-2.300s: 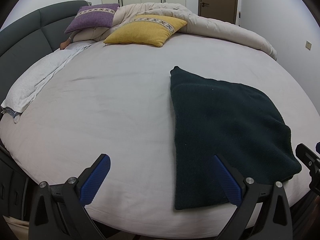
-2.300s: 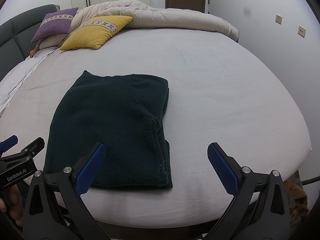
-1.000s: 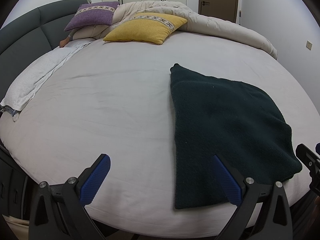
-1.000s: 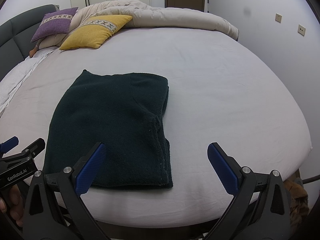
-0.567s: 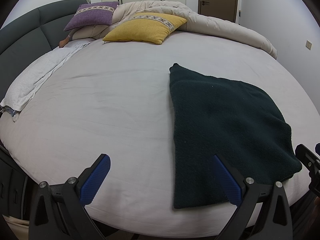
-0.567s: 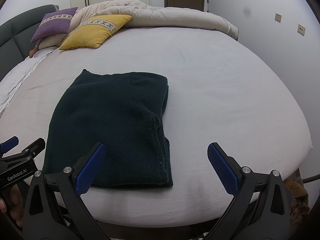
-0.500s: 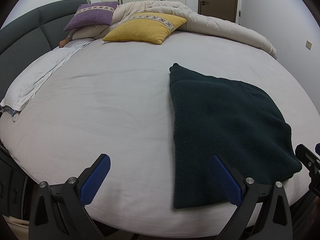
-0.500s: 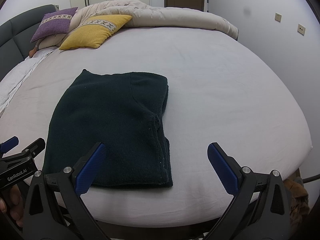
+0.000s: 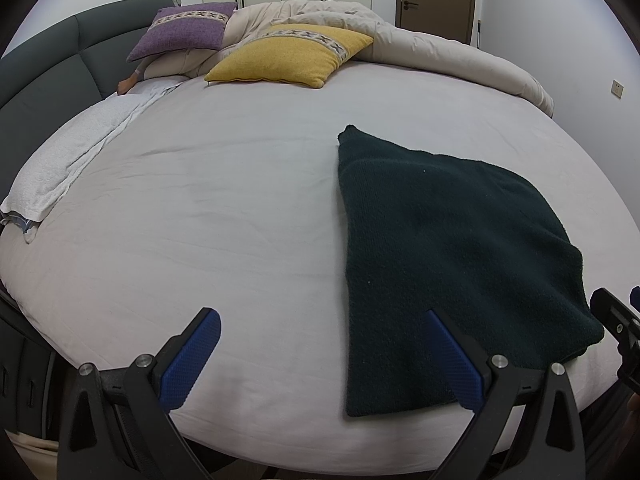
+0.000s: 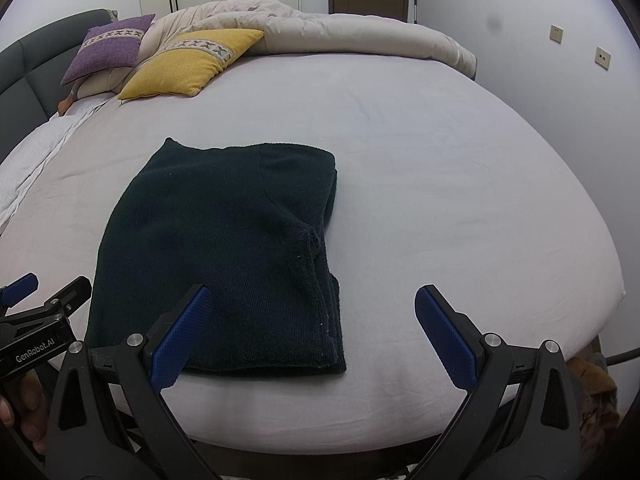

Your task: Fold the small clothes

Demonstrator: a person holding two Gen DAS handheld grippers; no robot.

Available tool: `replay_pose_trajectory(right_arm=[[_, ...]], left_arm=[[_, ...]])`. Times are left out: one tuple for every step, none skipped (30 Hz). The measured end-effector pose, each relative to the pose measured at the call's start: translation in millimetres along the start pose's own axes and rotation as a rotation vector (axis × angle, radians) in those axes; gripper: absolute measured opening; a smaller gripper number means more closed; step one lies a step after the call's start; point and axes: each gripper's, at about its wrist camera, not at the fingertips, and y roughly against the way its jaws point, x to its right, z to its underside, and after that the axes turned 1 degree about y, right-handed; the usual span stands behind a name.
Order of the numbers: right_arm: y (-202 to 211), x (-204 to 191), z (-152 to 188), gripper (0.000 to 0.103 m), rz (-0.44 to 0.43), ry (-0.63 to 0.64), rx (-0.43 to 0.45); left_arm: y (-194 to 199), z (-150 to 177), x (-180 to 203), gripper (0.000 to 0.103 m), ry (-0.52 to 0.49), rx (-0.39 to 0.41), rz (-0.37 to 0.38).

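The dark green sweater [image 10: 224, 248] lies folded flat on the bed [image 10: 440, 184], near its front edge. Both claws are held low at this edge, side by side, and both stand wide open with nothing between their blue pads.

The right claw [image 10: 312, 332] has the sweater in front of it, a little to its left. Its left pad [image 10: 182, 336] is over the near edge of the sweater; I cannot tell if it touches. Its right pad [image 10: 446, 336] is over bare sheet.

The left claw [image 9: 320, 360] has the sweater [image 9: 452, 260] in front and to its right. Its right pad [image 9: 454, 360] is over the near part of the sweater, and the left one over the sheet.

Far ahead of both claws lie a yellow pillow [image 9: 288, 54], a purple pillow [image 9: 184, 30] and a beige blanket [image 10: 340, 36].
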Motion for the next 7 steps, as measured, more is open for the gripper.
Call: replay_pose_trajectory(right_arm=[[-0.1,-0.2,0.2,0.102,0.000,0.000,0.000],[0.1,0.2,-0.2,0.102,0.000,-0.001,0.000],[0.0,0.0,0.0,0.102,-0.001,-0.001,0.000],[-0.1,-0.2,0.2,0.102,-0.001,-0.001,-0.001],[0.1,-0.4,0.3,0.102,-0.001,-0.002,-0.001],[0.3,-0.2,0.1,0.102,0.000,-0.002,0.000],[0.4,-0.8,0.5,0.102,0.001,-0.002,0.001]], left_arm=[[0.2,0.2,0.0,0.103,0.001,0.001,-0.001],[0.3,0.4,-0.1,0.103,0.001,0.002,-0.001],[-0.5,0.0,0.3,0.103,-0.001,0.002,0.000],[-0.8,0.4,1.1,0.103,-0.003,0.003,0.001],[-1.2,0.0,1.7,0.103,-0.003,0.004,0.000],[-0.9,0.4,1.7,0.103,-0.002,0.006,-0.001],[-1.6,-0.3,1.0,0.103,0.000,0.006,-0.001]])
